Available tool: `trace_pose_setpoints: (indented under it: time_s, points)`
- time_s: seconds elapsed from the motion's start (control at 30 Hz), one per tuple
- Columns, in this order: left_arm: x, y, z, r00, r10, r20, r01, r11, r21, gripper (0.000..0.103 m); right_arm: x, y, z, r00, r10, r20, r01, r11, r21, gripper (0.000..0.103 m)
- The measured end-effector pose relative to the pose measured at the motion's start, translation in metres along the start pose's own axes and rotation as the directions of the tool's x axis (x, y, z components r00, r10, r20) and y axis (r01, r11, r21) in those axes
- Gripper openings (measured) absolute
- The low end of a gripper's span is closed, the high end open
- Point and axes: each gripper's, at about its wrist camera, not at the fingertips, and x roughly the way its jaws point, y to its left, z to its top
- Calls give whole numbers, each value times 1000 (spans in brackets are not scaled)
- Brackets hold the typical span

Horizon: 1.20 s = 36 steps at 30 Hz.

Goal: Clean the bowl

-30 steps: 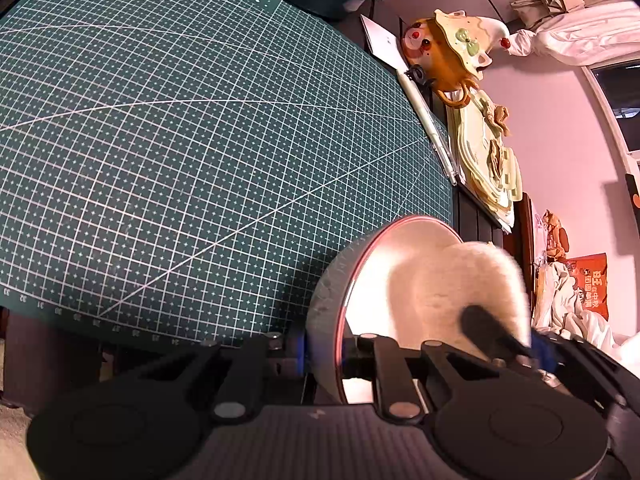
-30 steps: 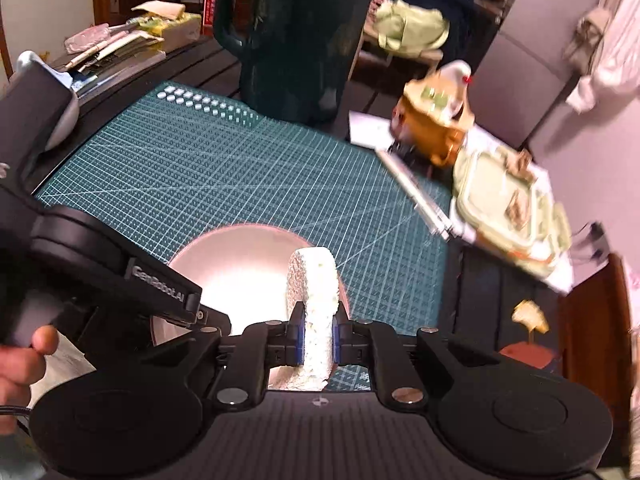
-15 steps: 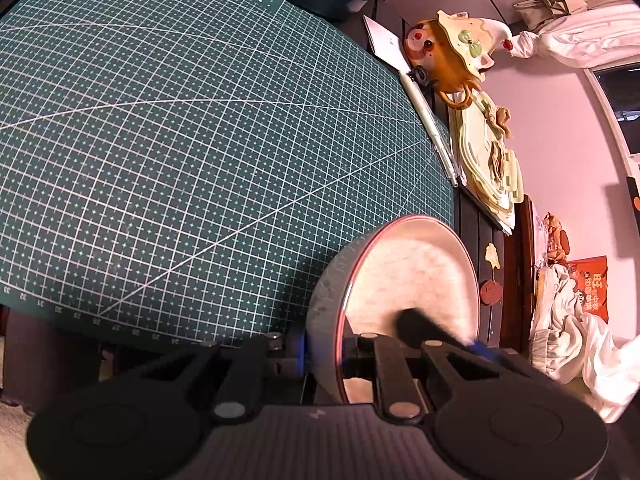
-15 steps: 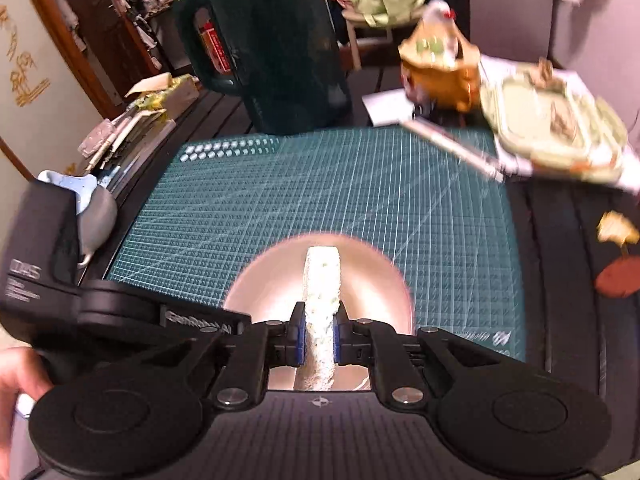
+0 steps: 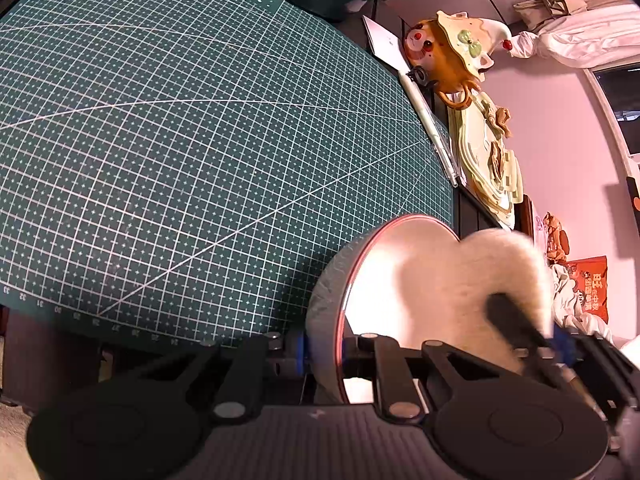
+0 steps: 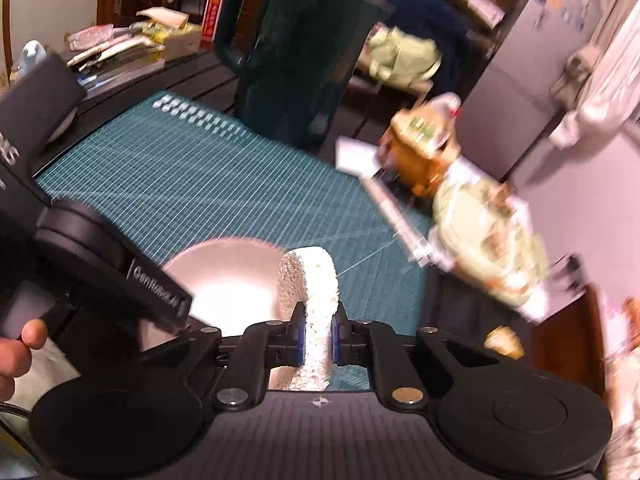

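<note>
At the left, a person's hand grips the handle of the left gripper, whose two fingers are closed tight on the rim of a bowl, one finger outside the grey speckled wall and one inside. The bowl is tipped up on its edge at the near border of a green cutting mat that covers the dark table; its pale inside faces toward the right. Inside the bowl sits a white sponge, pinched across its width between the blue-padded fingers of the right gripper, which are drawn in close around it. The sponge stands on edge against the bowl's inner wall near the rim. Behind the mat, a tall dark green jug stands upright. Further right, a pen lies along the mat's edge, beside a bear-shaped ornament and a pale green container resting flat on the table. The right gripper's view is smeared by motion blur, so fine detail there cannot be made out.
</note>
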Motion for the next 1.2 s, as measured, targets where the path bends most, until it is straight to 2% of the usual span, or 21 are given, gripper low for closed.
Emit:
trace_pose_setpoints:
  time_s: [0.1, 0.23, 0.37, 0.43, 0.5, 0.57, 0.63, 0.73, 0.8, 0.93, 1.07, 1.17, 1.2]
  points:
    - [0, -1, 1, 1000, 1, -2, -1, 1000, 1, 16, -11, -22, 2, 996, 78, 44, -83, 989, 121, 11]
    - [0, 1, 2, 1000, 0, -1, 0, 1000, -1, 16, -1, -35, 0, 974, 225, 28, -224, 938, 266, 11]
    - [-2, 1, 0, 1000, -2, -2, 2, 1000, -1, 16, 20, -28, -6, 963, 268, -11, -250, 912, 327, 11]
    - [-4, 2, -1, 1000, -3, -3, 3, 1000, 0, 16, 35, -25, -10, 948, 316, -30, -281, 880, 383, 11]
    - [-5, 0, -3, 1000, -4, -2, 4, 1000, -6, 16, 45, -22, -14, 942, 331, -50, -284, 869, 405, 10]
    - [-5, -2, -4, 1000, -1, 2, 1, 1000, -6, 16, 47, -16, -18, 949, 308, -66, -261, 886, 382, 10]
    - [-6, -4, -5, 1000, 1, 2, -1, 1000, -1, 16, 44, -6, -18, 968, 237, -80, -208, 939, 273, 10]
    - [-6, -8, -7, 1000, 2, 3, -2, 1000, 0, 16, 36, 2, -15, 985, 149, -86, -136, 981, 140, 10]
    - [-6, -10, -7, 1000, 1, 3, -1, 1000, -1, 16, 31, 7, -13, 992, 91, -83, -87, 995, 52, 10]
    - [-6, -16, -10, 1000, 0, 4, 0, 1000, -6, 16, 12, 7, -7, 999, 34, -42, -36, 999, -41, 10]
    - [-8, -21, -14, 1000, -1, 4, 1, 1000, -10, 16, -4, 0, -3, 1000, 8, 7, -7, 998, -55, 10]
    - [-9, -26, -17, 1000, -2, 5, 2, 1000, -13, 16, -16, -15, 4, 997, 57, 43, -58, 998, 31, 11]
    - [-10, -27, -18, 1000, -2, 5, 2, 1000, -14, 16, -19, -24, 6, 991, 122, 53, -127, 987, 101, 11]
